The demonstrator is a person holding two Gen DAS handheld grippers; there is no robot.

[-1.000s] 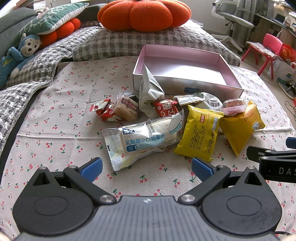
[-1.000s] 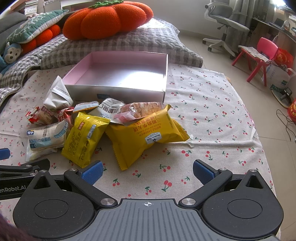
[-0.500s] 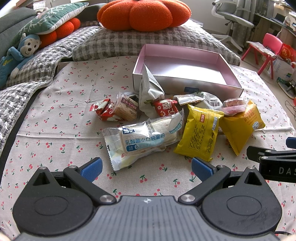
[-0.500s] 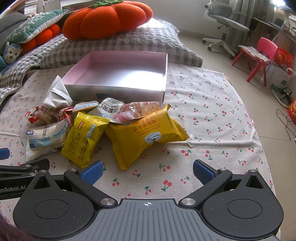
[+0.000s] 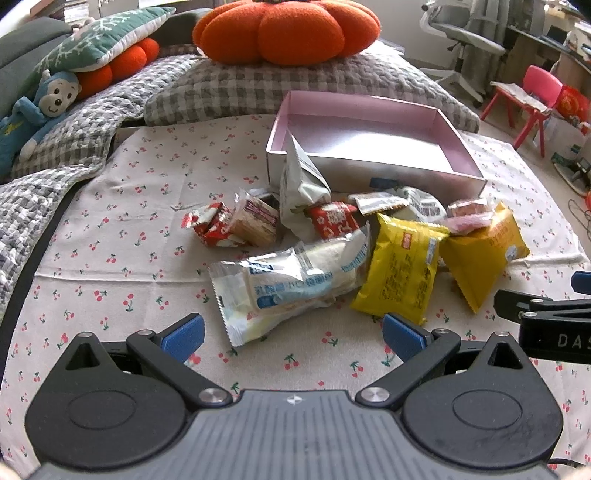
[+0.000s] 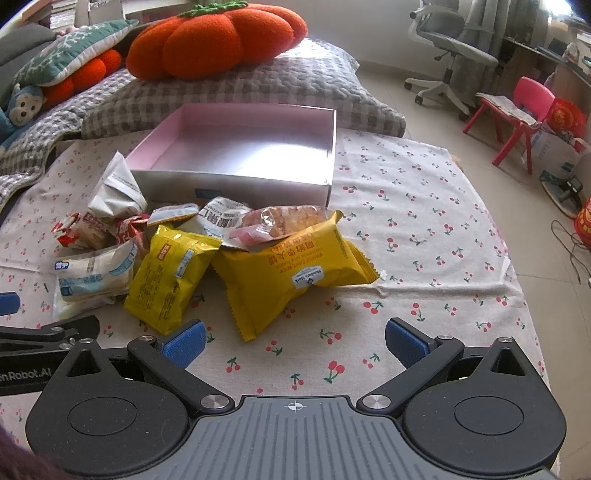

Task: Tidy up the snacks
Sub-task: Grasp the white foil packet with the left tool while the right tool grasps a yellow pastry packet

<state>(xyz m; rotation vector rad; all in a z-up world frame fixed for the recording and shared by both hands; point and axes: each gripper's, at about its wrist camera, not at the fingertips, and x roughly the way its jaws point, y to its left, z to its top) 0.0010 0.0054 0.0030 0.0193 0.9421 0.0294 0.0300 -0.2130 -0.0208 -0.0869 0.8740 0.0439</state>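
Observation:
A heap of snack packets lies on the cherry-print cloth in front of an empty pink-lined box point(image 5: 458, 146) point(image 6: 325, 147). Nearest the left gripper point(image 5: 291, 334) is a white-and-blue bread packet point(image 5: 295, 280) point(image 6: 92, 275); that gripper is open, just short of it, holding nothing. A small yellow packet point(image 5: 402, 271) point(image 6: 173, 273) lies beside a larger yellow bag point(image 5: 484, 254) point(image 6: 295, 266), which carries a clear pastry packet point(image 6: 280, 221). The right gripper point(image 6: 293, 341) is open and empty, close in front of the larger yellow bag. Red wrappers point(image 5: 210, 225) and a crumpled white bag point(image 5: 299, 188) sit further back.
Grey checked cushions point(image 5: 258, 88) and an orange pumpkin pillow point(image 5: 288, 29) lie behind the box, a blue monkey toy point(image 5: 33, 114) at far left. The cloth's right edge point(image 6: 517, 280) drops to tiled floor with a pink chair point(image 6: 517, 107) and an office chair point(image 6: 447, 55).

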